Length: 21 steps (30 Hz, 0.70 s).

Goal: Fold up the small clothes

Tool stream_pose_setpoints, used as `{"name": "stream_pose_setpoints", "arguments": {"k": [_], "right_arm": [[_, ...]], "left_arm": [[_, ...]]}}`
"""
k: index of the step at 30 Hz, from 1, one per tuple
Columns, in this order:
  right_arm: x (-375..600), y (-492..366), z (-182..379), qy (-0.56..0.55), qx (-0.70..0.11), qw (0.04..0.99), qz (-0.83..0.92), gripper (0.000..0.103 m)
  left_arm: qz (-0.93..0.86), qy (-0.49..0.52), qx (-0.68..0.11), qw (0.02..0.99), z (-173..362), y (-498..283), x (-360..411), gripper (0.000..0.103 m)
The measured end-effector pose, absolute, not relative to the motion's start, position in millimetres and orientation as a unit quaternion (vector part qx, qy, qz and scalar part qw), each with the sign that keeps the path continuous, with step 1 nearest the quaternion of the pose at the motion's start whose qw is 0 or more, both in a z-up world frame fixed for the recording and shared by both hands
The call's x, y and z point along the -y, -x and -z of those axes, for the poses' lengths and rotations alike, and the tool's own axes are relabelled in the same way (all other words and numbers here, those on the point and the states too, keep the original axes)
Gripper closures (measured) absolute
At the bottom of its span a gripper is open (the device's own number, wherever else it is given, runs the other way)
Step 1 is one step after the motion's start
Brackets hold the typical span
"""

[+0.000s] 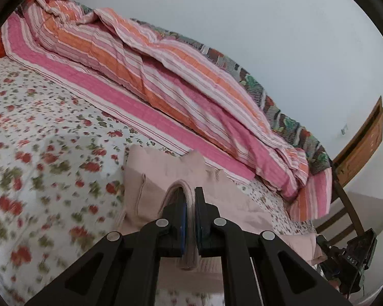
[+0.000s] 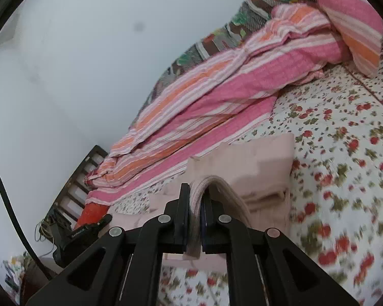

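Left gripper clamps pale pink garment edge; right gripper likewise pinches its folded hem; cloth lifted over floral bedsheet, striped quilt behind

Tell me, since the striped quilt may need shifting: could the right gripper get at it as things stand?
Probably not yet. The right gripper is shut on the pale pink garment, so its jaws are taken. The path over the floral sheet to the striped quilt looks clear otherwise.

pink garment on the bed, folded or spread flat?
Partly folded, mid-fold. The pink garment shows doubled layers, and both the left gripper and the right gripper pinch bunched edges of it above the floral sheet.
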State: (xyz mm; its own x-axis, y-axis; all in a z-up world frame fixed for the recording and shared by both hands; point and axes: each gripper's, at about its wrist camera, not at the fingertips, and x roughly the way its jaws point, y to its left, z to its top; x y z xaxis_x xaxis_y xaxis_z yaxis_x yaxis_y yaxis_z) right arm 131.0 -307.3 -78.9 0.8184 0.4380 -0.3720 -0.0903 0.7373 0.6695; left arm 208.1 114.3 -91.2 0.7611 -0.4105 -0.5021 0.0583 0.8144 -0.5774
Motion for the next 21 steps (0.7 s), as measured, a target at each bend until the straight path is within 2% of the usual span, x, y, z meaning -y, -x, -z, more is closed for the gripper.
{"name": "stream_pose_setpoints", "arguments": {"k": [16, 18, 19, 20, 21], "right_arm": [[314, -273, 132, -0.305, -0.345, 0.882, -0.098, 0.095], [314, -286, 140, -0.305, -0.353, 0.88, -0.093, 0.09], [315, -290, 142, -0.307, -0.355, 0.878, -0.096, 0.084], [317, -295, 145, -0.314, -0.357, 0.874, -0.103, 0.07], [318, -299, 146, -0.324, -0.36, 0.867, -0.115, 0.063]], "left_arm": [[0.122, 0.285, -0.383, 0.87, 144, -330, -100, 0.096], [0.126, 0.302, -0.388, 0.862, 148, -338, -103, 0.085], [0.126, 0.306, -0.388, 0.86, 148, -341, -105, 0.07], [0.125, 0.307, -0.382, 0.863, 146, -342, -107, 0.056], [0.124, 0.306, -0.375, 0.866, 143, -342, -107, 0.049]]}}
